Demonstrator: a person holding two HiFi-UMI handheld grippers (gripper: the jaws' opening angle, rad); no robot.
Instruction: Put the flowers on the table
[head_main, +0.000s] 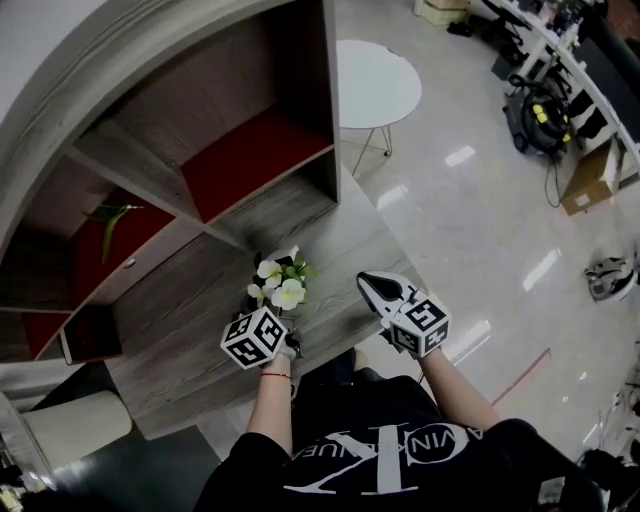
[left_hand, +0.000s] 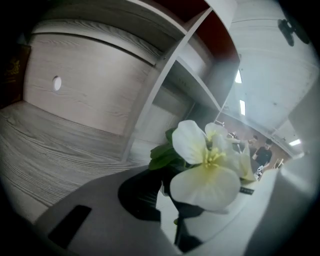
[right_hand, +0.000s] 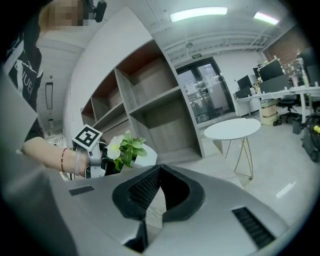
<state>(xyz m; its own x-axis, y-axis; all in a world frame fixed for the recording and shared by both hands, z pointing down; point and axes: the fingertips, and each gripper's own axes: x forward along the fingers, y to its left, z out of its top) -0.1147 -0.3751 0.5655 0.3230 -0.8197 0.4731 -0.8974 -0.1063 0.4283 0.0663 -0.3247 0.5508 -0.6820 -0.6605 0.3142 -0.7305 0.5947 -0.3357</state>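
The flowers (head_main: 281, 283) are white blooms with green leaves in a dark base, held low over the grey wood table (head_main: 190, 300). My left gripper (head_main: 287, 318) is shut on their base. In the left gripper view a large white bloom (left_hand: 207, 170) fills the space above the jaws of the left gripper (left_hand: 175, 202). Whether the base touches the table I cannot tell. My right gripper (head_main: 368, 282) hovers to the right of the flowers, shut and empty. From the right gripper view, the flowers (right_hand: 124, 146) appear left of the right gripper (right_hand: 157, 171).
Behind the table rises a shelf unit (head_main: 255, 160) with red-backed compartments; one holds a green plant (head_main: 110, 220). A round white side table (head_main: 375, 85) stands on the shiny floor at the right. A pale seat cushion (head_main: 70, 425) is at lower left.
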